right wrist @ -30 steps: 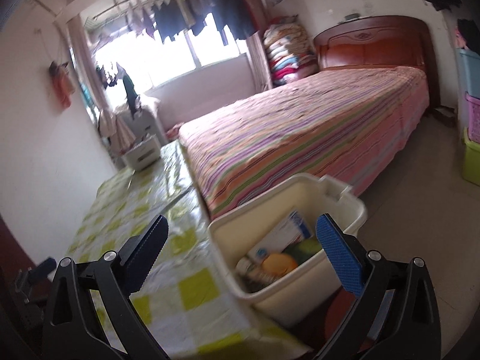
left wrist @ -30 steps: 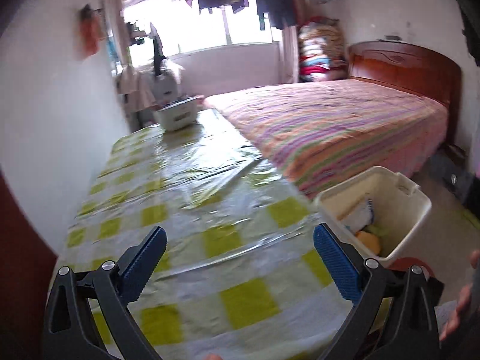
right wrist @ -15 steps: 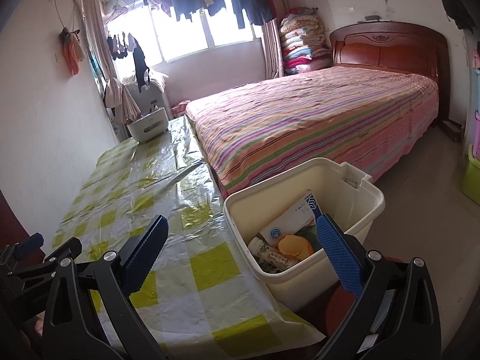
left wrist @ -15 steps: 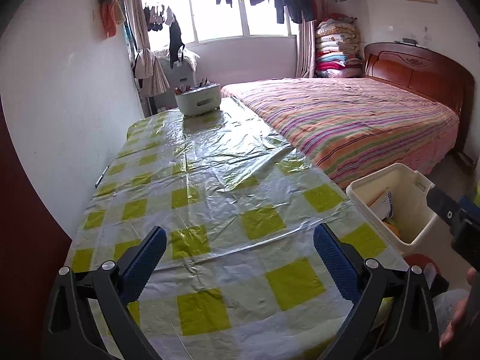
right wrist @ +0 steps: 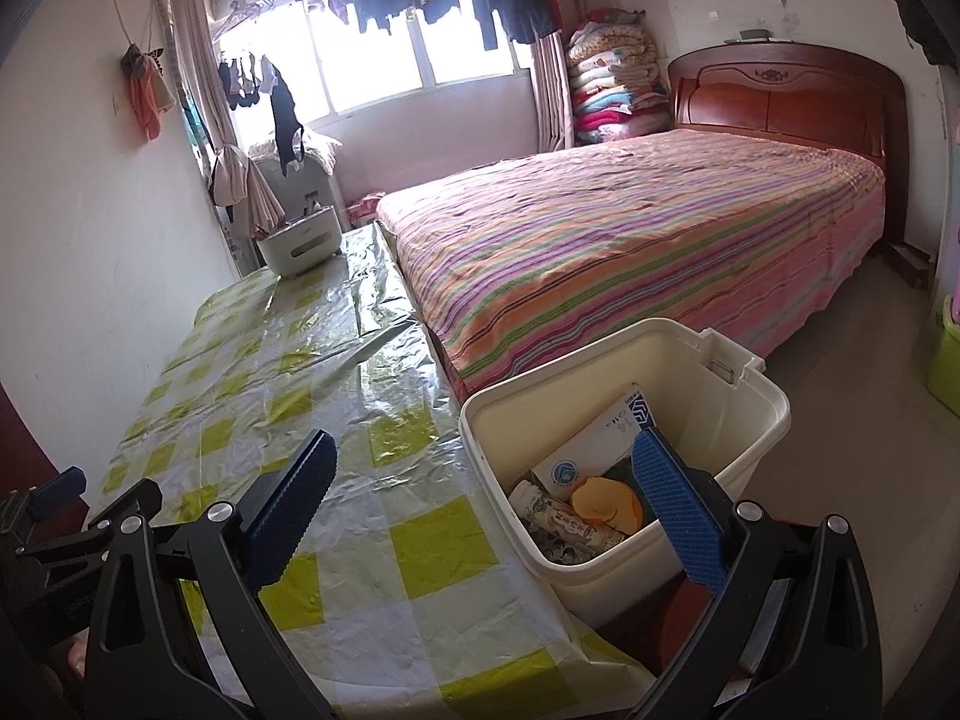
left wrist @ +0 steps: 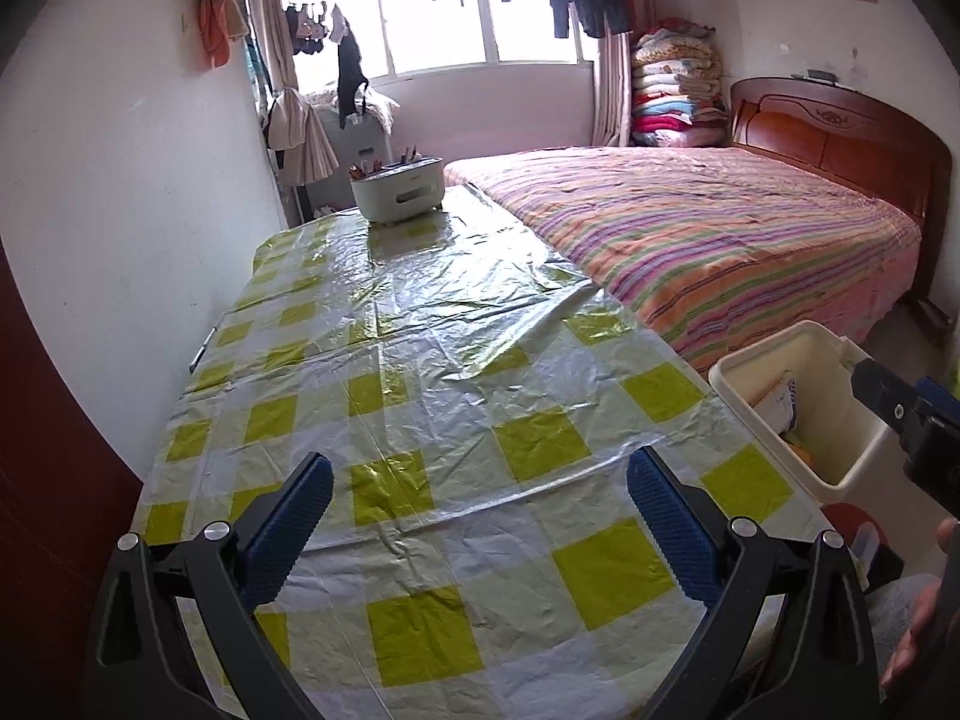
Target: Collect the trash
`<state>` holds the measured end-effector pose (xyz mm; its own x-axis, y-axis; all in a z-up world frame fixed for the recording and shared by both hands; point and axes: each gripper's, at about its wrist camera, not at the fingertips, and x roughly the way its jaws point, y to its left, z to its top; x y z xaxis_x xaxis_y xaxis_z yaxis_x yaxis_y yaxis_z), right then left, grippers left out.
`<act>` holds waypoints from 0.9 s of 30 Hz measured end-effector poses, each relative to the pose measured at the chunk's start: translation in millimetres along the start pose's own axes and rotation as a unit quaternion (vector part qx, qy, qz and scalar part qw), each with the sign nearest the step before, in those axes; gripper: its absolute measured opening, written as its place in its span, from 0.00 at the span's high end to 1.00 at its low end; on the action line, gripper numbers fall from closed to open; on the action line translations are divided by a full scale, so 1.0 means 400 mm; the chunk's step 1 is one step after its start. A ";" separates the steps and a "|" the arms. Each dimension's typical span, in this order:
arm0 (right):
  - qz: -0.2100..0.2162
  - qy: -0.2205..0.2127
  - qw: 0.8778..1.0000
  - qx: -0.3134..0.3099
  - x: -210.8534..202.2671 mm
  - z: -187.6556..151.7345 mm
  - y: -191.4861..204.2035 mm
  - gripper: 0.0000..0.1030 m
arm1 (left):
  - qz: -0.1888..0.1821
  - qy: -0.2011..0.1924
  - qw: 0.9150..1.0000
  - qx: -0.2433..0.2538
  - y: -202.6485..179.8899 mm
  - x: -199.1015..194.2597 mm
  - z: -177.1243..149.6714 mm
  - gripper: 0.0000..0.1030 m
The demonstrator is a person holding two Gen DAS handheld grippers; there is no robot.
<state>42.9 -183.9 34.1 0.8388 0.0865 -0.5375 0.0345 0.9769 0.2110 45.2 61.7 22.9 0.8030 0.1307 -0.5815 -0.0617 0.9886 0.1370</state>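
Cream plastic rectangular bin (right wrist: 624, 456) with trash seen just beyond right gripper (right wrist: 480, 504), jaws spread, empty. Left gripper (left wrist: 480, 516) likewise spread over checked tablecloth (left wrist: 420, 396). Box print unreadable.

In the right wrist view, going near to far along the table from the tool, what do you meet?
Right tool → checked tablecloth → white caddy at the far end → curtain and hung clothes → window.
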 end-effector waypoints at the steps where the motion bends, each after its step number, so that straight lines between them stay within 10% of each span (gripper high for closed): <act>1: 0.000 0.000 1.000 0.000 0.000 0.000 0.000 0.05 | 0.002 0.000 1.000 -0.002 0.002 0.001 0.001 0.07; 27: 0.004 -0.003 1.000 0.011 -0.004 -0.009 -0.005 0.05 | -0.014 0.032 0.999 -0.014 0.010 0.016 -0.001 0.07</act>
<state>39.5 -185.1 31.7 0.8423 0.0938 -0.5308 0.0394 0.9714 0.2343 50.1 66.5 19.4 0.7652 0.1062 -0.6350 -0.0571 0.9936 0.0974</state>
